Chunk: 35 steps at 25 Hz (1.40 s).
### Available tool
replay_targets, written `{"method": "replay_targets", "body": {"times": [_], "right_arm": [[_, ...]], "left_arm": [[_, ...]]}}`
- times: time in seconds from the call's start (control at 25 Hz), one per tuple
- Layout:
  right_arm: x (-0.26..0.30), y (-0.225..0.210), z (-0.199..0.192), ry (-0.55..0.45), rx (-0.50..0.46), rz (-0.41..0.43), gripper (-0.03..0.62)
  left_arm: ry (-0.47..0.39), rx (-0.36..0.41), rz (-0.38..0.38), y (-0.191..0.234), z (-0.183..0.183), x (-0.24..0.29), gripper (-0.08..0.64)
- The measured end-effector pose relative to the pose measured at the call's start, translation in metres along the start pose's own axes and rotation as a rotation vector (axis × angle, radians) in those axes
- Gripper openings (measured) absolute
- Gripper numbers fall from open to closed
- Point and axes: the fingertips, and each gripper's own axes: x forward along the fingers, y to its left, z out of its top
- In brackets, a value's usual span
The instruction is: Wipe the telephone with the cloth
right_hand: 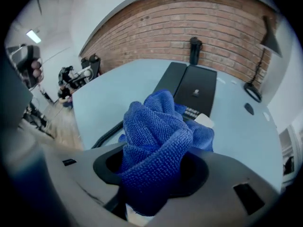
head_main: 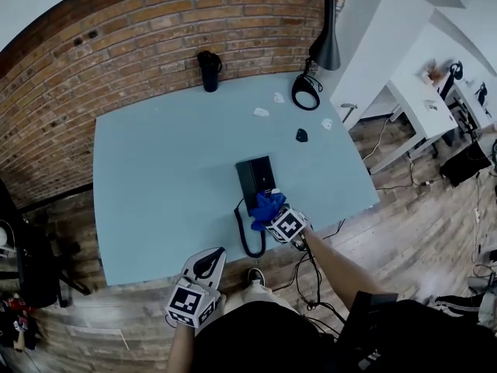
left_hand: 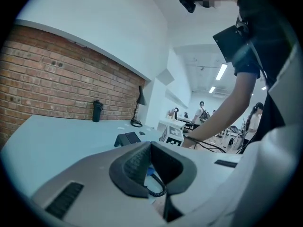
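**A:** What is the right tool doing?

**B:** The right tool [head_main: 279, 217] is clamped on a bunched blue microfibre cloth [right_hand: 156, 141]. The cloth fills the gap between its jaws and sits over the near end of the flat black desk telephone [head_main: 255, 175]. I cannot tell whether the cloth touches it.

**A:** And the other one?

**B:** The left tool [head_main: 205, 273] has its tips together and holds nothing. It hangs off the near edge of the pale blue surface [head_main: 155, 169], well apart from the telephone.

**A:** Where is the telephone?

**B:** It sits on the surface by the near edge. Its black coiled cord [head_main: 247, 235] loops towards the person.

**A:** What could go wrong?

**B:** Nothing steadies the telephone, so a firm stroke would likely slide it or knock the handset [right_hand: 166, 82] loose. The loose folds could snag the cord and drag it. Because the cloth is gripped as a wad, it may also work free.
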Motion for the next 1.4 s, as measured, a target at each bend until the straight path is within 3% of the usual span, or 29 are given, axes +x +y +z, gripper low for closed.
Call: {"method": "replay_targets", "body": {"times": [0.08, 0.16, 0.28, 0.36, 0.56, 0.68, 0.8, 0.96, 1.16, 1.24, 1.4], "right_arm": [[-0.003, 0.03, -0.018, 0.13, -0.044, 0.157, 0.229], [-0.017, 0.063, -0.022, 0.187, -0.085, 0.33, 0.227], [-0.058, 0.093, 0.004, 0.165, -0.22, 0.484, 0.227], [-0.091, 0.104, 0.041, 0.065, -0.323, 0.509, 0.227], [-0.192, 0.102, 0.162, -0.402, -0.467, 0.289, 0.227], [-0.254, 0.1, 0.213, -0.723, -0.449, 0.118, 0.227], [-0.288, 0.093, 0.226, -0.984, -0.391, -0.081, 0.227], [-0.268, 0.111, 0.197, -1.02, -0.348, -0.12, 0.225], [-0.237, 0.132, 0.166, -0.959, -0.27, -0.049, 0.222], [-0.227, 0.134, 0.161, -0.939, -0.237, -0.032, 0.221], [-0.212, 0.13, 0.159, -0.926, -0.132, -0.009, 0.205]], "left_arm": [[-0.003, 0.025, -0.018, 0.001, 0.004, 0.0, 0.0], [-0.001, 0.055, -0.034, 0.001, 0.01, -0.001, 0.0], [-0.004, 0.1, -0.062, 0.006, 0.033, 0.003, 0.0], [-0.032, 0.116, -0.048, 0.013, 0.06, 0.004, 0.0], [-0.209, 0.216, 0.039, 0.017, 0.149, -0.011, 0.0], [-0.286, 0.263, 0.057, 0.01, 0.176, -0.022, 0.001], [-0.32, 0.239, 0.03, 0.004, 0.175, -0.026, 0.001], [-0.267, 0.249, 0.015, 0.0, 0.148, -0.022, 0.001], [-0.142, 0.379, 0.006, -0.001, 0.099, -0.015, 0.002], [-0.115, 0.346, 0.011, 0.004, 0.081, -0.015, 0.002], [-0.15, 0.203, 0.039, 0.02, 0.069, -0.016, 0.002]]}}
